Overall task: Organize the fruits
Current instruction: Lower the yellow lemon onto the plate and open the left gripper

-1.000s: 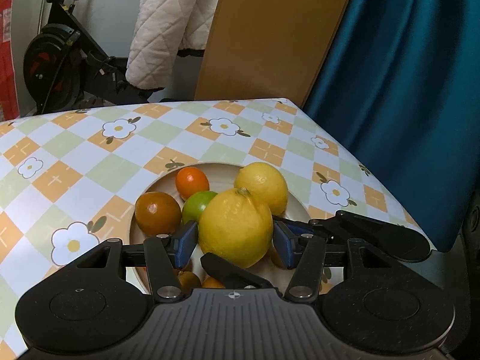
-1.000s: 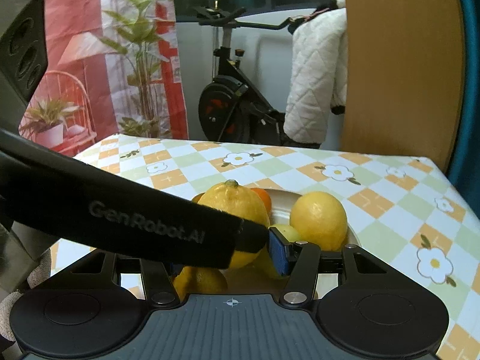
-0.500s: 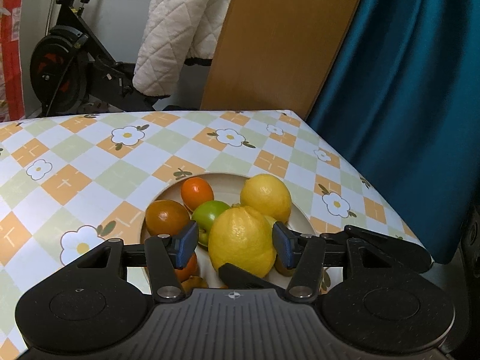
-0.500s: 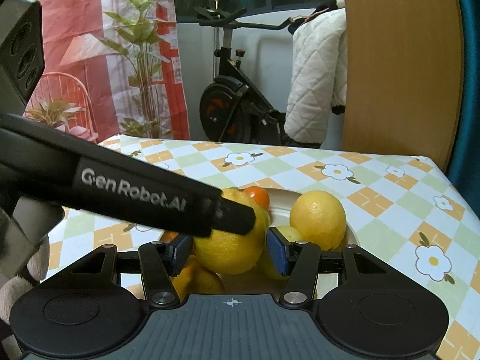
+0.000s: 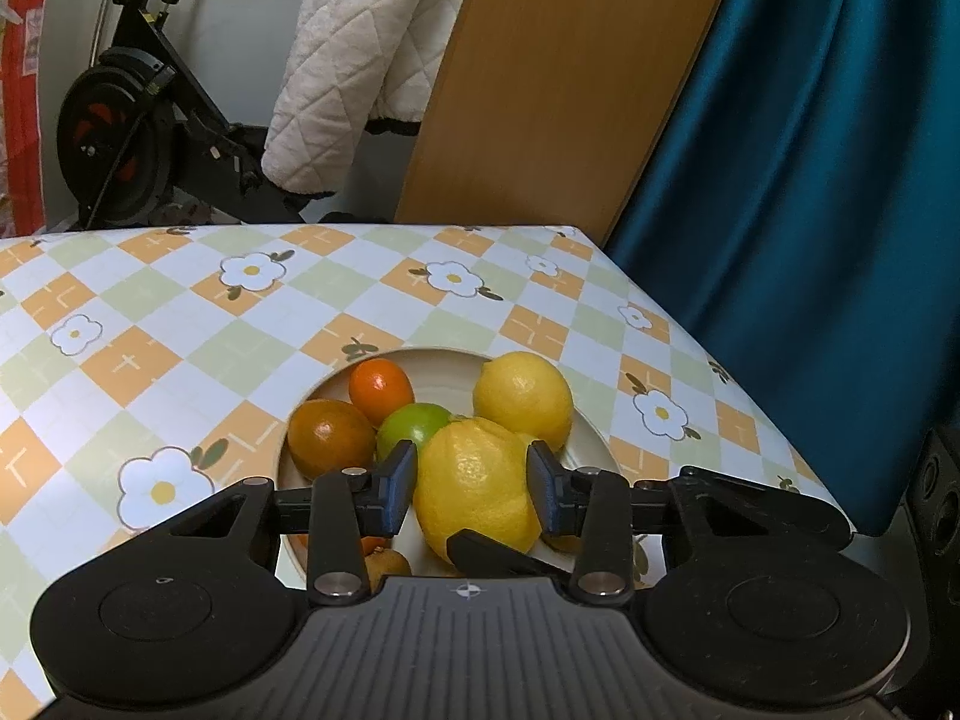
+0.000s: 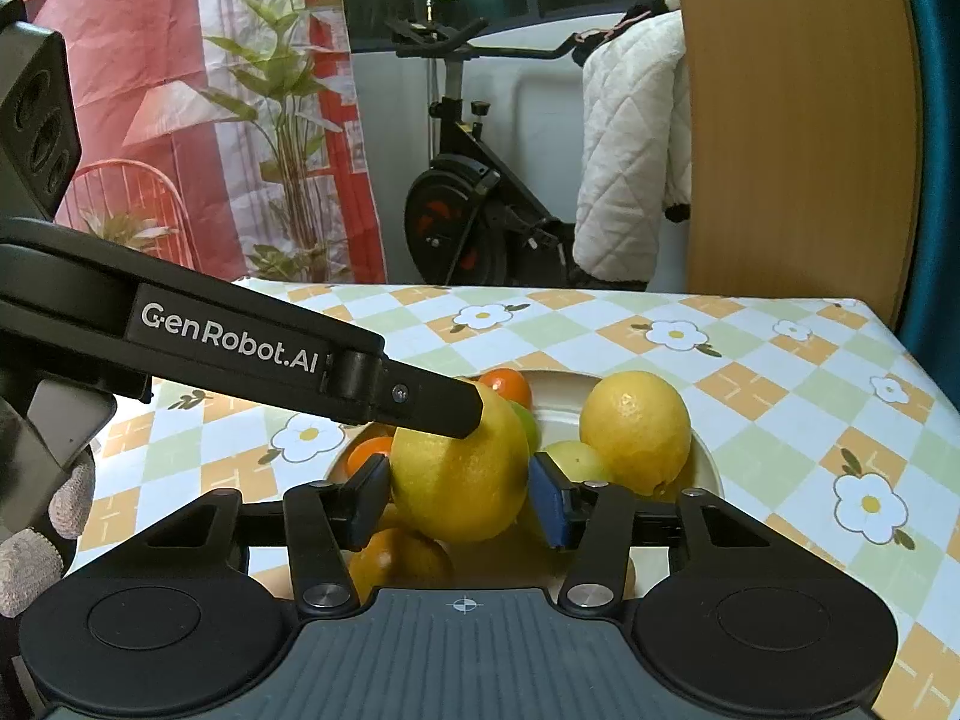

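Lemon (image 5: 477, 489), large and yellow, is seen nearest in both wrist views, lying on top of the fruit piled in the pale bowl (image 5: 591, 441). It is framed by the left claw (image 5: 471, 483), whose jaws are closing with the lemon between them; the blue pads appear to sit right at its sides, though firm contact cannot be told. The same lemon (image 6: 459, 480) is also straddled by the right claw (image 6: 459, 495), likewise closing, with a narrow gap visible at its right pad. In the right wrist view one finger of the left claw is laid against the lemon's upper left side. Behind it in the bowl are found a green fruit (image 5: 414, 426), a brownish orange (image 5: 330, 444), a small bright orange (image 5: 381, 384) and a second lemon (image 5: 522, 402). The bowl is set on the checked, flower-patterned tabletop (image 5: 180, 324). Beyond the tabletop an exercise bike (image 6: 468, 222) is seen.
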Available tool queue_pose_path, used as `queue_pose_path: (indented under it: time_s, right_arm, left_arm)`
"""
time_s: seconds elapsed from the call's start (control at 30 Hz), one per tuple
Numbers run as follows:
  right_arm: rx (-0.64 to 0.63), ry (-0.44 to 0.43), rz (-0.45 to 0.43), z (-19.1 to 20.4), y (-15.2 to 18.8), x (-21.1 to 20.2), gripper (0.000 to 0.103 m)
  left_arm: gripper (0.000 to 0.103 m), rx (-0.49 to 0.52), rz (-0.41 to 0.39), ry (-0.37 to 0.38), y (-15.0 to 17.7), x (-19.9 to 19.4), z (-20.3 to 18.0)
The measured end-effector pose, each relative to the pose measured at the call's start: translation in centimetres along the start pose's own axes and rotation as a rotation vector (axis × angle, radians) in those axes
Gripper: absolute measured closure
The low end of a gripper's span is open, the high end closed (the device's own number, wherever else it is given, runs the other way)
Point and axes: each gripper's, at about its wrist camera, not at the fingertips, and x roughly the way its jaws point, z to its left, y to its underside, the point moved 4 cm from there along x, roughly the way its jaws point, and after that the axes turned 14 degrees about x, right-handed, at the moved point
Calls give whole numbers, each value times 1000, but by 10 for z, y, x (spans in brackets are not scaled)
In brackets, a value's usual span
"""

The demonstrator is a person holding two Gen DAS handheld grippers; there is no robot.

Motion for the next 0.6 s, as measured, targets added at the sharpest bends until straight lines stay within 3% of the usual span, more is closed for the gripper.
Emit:
queue_pose_path:
  time_s: [0.43,0.6]
  right_arm:
    - [11,11,20,0,3,-5,62]
    - [15,31,13,-2,0,-9,61]
  left_arm:
    - [61,-8,10,-17,4,-4,2]
    - [56,-17,-7,-46,1,-14,4]
